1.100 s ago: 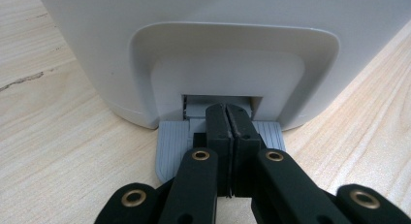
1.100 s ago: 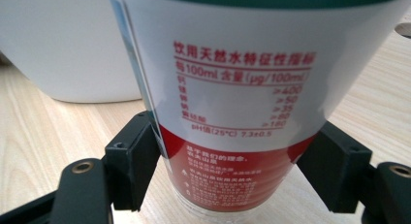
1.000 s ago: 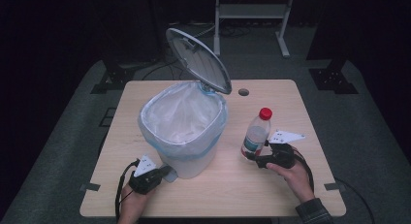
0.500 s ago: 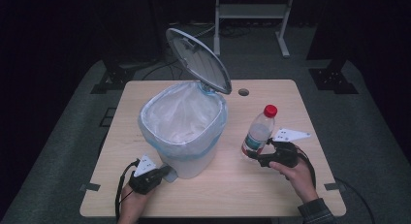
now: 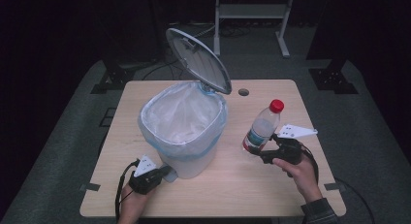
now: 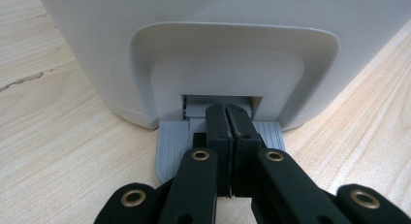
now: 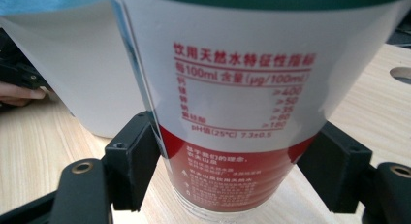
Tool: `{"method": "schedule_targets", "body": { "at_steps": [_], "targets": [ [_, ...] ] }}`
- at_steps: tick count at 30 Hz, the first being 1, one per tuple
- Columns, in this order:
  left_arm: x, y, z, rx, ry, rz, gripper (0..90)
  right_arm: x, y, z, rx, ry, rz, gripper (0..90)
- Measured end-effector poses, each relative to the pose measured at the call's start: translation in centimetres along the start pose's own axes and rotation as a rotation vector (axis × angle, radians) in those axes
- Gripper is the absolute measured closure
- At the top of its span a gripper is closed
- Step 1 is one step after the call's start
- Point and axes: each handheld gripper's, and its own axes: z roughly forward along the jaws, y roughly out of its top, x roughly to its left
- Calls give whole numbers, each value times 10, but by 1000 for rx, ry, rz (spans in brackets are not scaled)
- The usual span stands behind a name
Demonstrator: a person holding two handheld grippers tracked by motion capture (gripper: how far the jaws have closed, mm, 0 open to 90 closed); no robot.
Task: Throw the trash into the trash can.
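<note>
While pinned at the bin's foot, left tongs (image 6: 227, 118) clenched flat with nothing between them, tips pressing down the grey ribbed pedal (image 6: 170, 149) of the white plastic pedal bin (image 5: 183, 151) – hence the round lid (image 5: 198, 60) tipped up and open above the translucent liner bag (image 5: 181, 118). Right tongs (image 5: 256, 150) grasping the clear plastic water bottle with a red cap and red-and-white label (image 5: 261, 129), gripped low on the body across the red band of the label, as seen in the right gripper view (image 7: 232, 151). Bottle tilted slightly, just to the right of the bin and apart from it, over the pale wooden worktop (image 5: 232, 195).

Likely light – looks nearly or wholly empty, though hard to be sure through the label. Thin walls, so probably soft under a squeeze and prone to buckle or twist if gripped hard. Smooth label film, somewhat slippery. Low grip leaves most of the bottle above the tongs, so liable to swing when tipped; a hold nearer mid-body would steady it. Not fragile if dropped. Pedal presumably sprung, so lid apt to fall shut if pressure on it eases.
</note>
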Motion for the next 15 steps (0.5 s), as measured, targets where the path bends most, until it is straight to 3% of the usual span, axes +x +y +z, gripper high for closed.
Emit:
{"method": "schedule_targets", "body": {
  "at_steps": [15],
  "targets": [
    [0, 0, 0, 0, 0, 1, 889, 1, 21, -15, -61, 27, -3, 263]
  ]
}}
